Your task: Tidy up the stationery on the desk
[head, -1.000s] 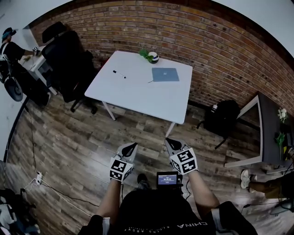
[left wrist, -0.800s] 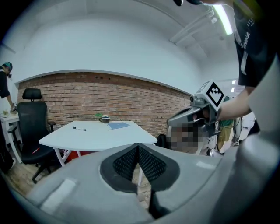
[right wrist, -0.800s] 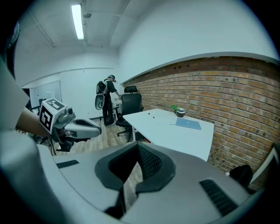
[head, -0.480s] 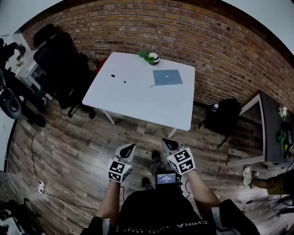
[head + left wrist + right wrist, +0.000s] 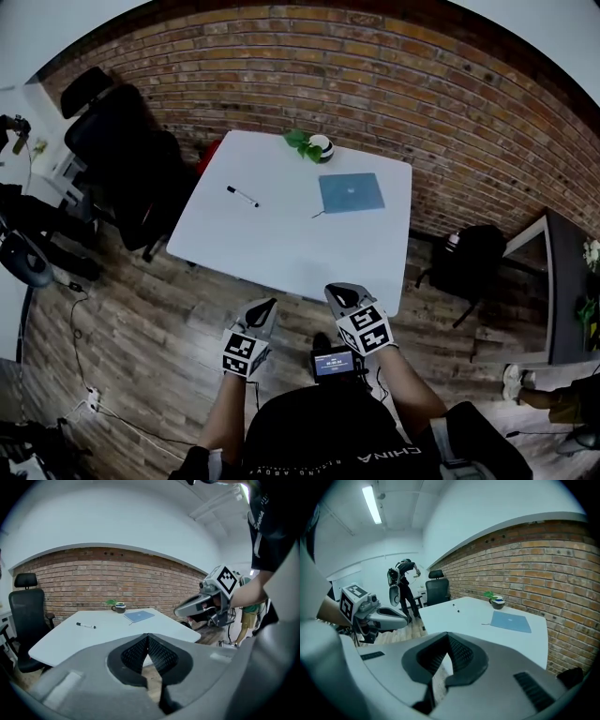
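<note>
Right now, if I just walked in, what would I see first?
Probably the big white table in front of the red brick wall, with a blue notebook, a pen and a little potted plant on it. Near the person, the left gripper and right gripper point toward it, both shut and empty.

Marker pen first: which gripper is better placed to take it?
Left, likely. The slim black-and-white marker lies on the white desk's left half, ahead of the left gripper; the right gripper faces the blue notebook.
</note>
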